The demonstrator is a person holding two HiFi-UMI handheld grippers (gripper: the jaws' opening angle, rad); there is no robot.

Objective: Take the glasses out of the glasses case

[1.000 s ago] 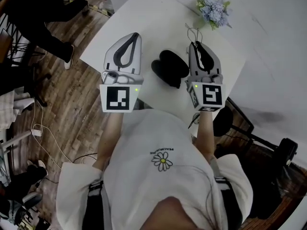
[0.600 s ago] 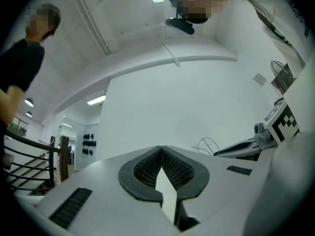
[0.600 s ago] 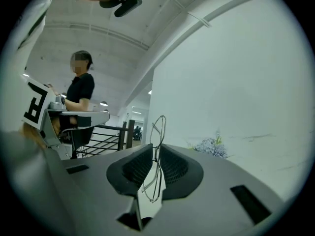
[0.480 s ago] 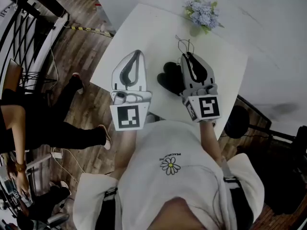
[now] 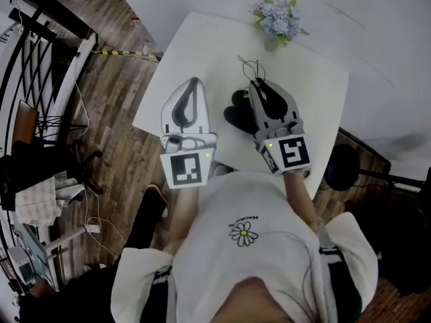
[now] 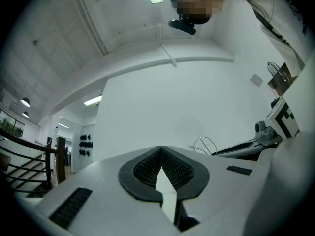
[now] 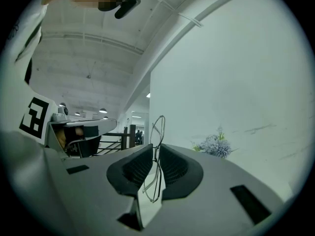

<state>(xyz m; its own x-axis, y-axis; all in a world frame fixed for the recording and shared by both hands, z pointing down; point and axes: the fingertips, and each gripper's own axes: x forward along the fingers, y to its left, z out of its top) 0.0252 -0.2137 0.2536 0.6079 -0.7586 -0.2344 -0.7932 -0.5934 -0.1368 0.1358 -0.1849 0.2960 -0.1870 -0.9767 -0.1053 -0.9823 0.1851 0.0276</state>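
Observation:
The thin wire-framed glasses [image 5: 250, 67] stick out past the tips of my right gripper [image 5: 255, 84], which is shut on them and held above the white table [image 5: 202, 39]. In the right gripper view the glasses [image 7: 158, 132] stand on edge between the pads of the right gripper [image 7: 156, 149]. The black glasses case [image 5: 238, 110] lies open on the table, just left of and partly under that gripper. My left gripper [image 5: 193, 81] hovers left of the case, shut with nothing in it. In the left gripper view its tips [image 6: 161, 147] meet.
A small bunch of pale blue flowers [image 5: 276, 17] stands at the table's far edge, and also shows as flowers [image 7: 214, 145] in the right gripper view. Wooden floor, railings [image 5: 40, 52] and cables lie to the left. A black stool [image 5: 342, 168] is at the right.
My right gripper has shifted slightly over the case's right side with the glasses, rolling a little. The left gripper has hardly moved. The person on the floor at left has left the view.

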